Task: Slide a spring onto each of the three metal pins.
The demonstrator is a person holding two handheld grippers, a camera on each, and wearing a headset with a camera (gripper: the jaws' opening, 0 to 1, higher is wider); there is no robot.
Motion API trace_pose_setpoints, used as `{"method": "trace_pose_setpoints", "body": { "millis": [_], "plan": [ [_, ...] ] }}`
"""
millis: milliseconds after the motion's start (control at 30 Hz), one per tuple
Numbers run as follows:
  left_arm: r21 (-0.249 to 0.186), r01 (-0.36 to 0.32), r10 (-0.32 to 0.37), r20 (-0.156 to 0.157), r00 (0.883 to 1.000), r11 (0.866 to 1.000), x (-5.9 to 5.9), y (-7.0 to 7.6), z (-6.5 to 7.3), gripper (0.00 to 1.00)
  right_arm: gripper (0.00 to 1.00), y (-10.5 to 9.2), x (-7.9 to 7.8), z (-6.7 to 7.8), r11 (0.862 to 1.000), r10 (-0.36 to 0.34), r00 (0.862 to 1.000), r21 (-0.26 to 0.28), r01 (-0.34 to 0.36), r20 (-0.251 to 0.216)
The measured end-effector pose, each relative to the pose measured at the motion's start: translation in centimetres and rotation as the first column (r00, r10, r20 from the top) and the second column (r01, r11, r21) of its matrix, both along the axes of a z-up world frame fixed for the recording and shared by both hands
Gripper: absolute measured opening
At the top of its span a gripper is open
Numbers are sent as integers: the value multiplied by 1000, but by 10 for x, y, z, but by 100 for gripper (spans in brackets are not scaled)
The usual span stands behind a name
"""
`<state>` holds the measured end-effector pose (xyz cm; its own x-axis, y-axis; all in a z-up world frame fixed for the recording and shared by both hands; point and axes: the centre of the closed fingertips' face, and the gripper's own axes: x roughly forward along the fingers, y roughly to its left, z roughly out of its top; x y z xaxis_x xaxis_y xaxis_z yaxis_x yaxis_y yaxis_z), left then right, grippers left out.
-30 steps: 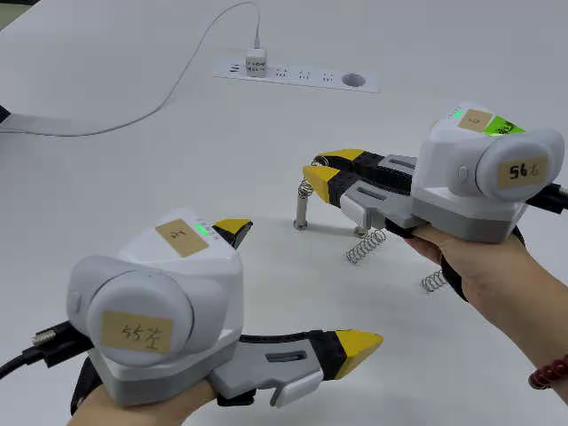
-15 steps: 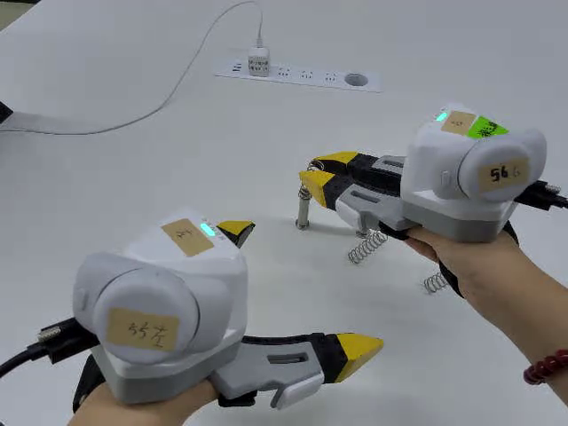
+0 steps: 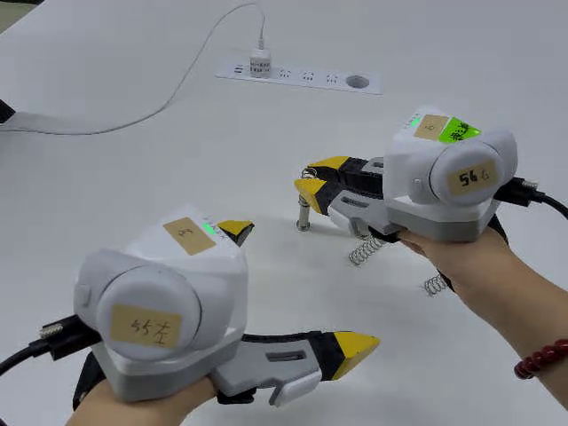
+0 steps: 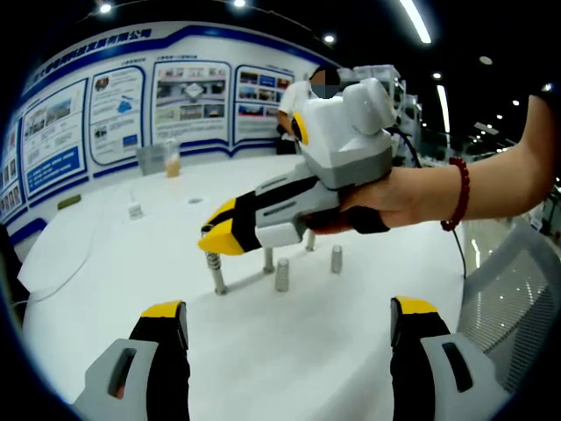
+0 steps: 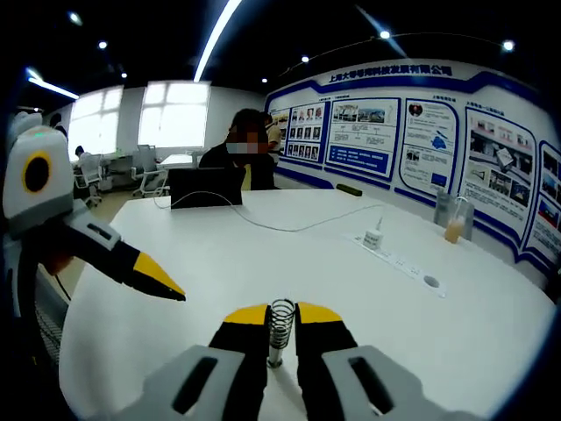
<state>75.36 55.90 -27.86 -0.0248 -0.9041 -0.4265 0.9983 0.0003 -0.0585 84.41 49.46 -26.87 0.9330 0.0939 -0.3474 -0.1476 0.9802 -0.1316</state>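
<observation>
Pinching a coiled steel spring between its yellow tips, the right tool sits over a thin upright metal pin near the middle of the white tabletop in the head view. The spring rides around the pin's top. Two loose steel springs lie flat on the tabletop beside and below that hand, toward the right edge. The left tool hovers closer to the near edge, jaws spread wide and holding nothing. A white power strip lies by the far edge.

In the left gripper view, the left tool shows both jaws far apart above bare tabletop. The right tool reaches in from the right, with its tips at the spring on the pin.

In the right gripper view, the right tool presses its jaws against either side of the spring, which sits around the pin. One jaw of the left tool pokes in from the left.
</observation>
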Motion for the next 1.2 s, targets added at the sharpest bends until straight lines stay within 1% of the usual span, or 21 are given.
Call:
{"method": "trace_pose_setpoints", "body": {
  "millis": [333,700,867,967,1200],
  "plan": [
    [-1,-4,4,-1,1000,1000,1,0,1,98,12,0,0,-13,1000,-4,999,-4,4,-36],
    [2,-3,3,0,1000,1000,1,0,0,97,12,0,0,-23,1000,-9,998,0,9,-65],
    [1,-3,3,0,1000,1000,1,0,0,97,12,0,0,-27,1000,-14,997,10,15,-78],
    [-6,-6,6,-5,1000,1000,1,0,1,97,12,-1,1,-29,1000,-19,996,21,20,-84],
    [1,-8,8,0,1000,1000,2,1,0,96,12,-1,0,-36,999,-20,994,25,23,-107]
  ]
}}
